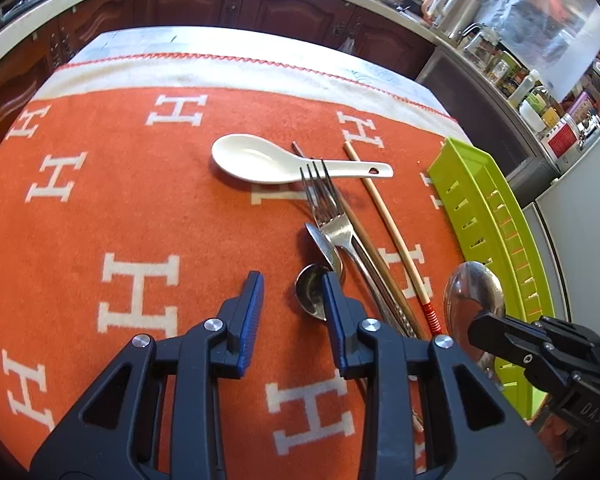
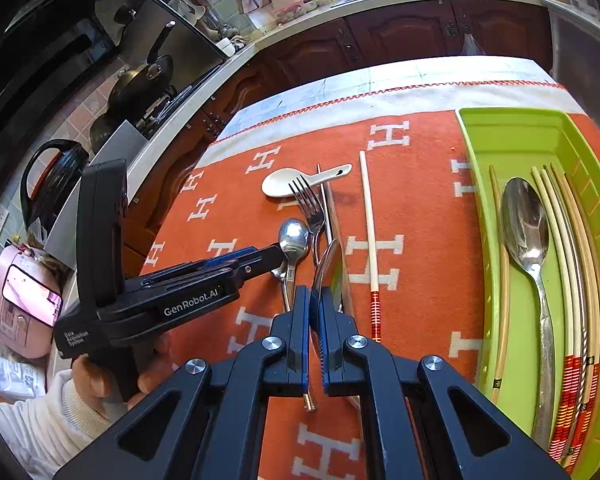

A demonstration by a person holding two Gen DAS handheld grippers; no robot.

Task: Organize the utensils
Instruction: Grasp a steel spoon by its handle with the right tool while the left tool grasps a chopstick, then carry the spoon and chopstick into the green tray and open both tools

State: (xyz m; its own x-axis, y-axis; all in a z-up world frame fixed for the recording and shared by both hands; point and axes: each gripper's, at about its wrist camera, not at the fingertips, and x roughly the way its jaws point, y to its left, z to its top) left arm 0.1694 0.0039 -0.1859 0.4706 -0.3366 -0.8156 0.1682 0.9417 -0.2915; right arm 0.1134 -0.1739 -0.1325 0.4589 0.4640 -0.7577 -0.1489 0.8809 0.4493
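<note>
From the left wrist view, the left gripper tilts down over the orange cloth, its jaws partly open with nothing between them; the right finger stands in front of a small steel spoon. Beyond lie a fork, a white soup spoon and a loose chopstick. At the right edge the right gripper carries a large steel spoon beside the green tray.

From the right wrist view, the right gripper points downward, jaws pressed together on that spoon's handle, the bowl standing up ahead of the fingertips. The tray on the right holds another big spoon and several chopsticks. On the left, a hand in a white sleeve holds the left gripper, whose tips reach the small spoon.
</note>
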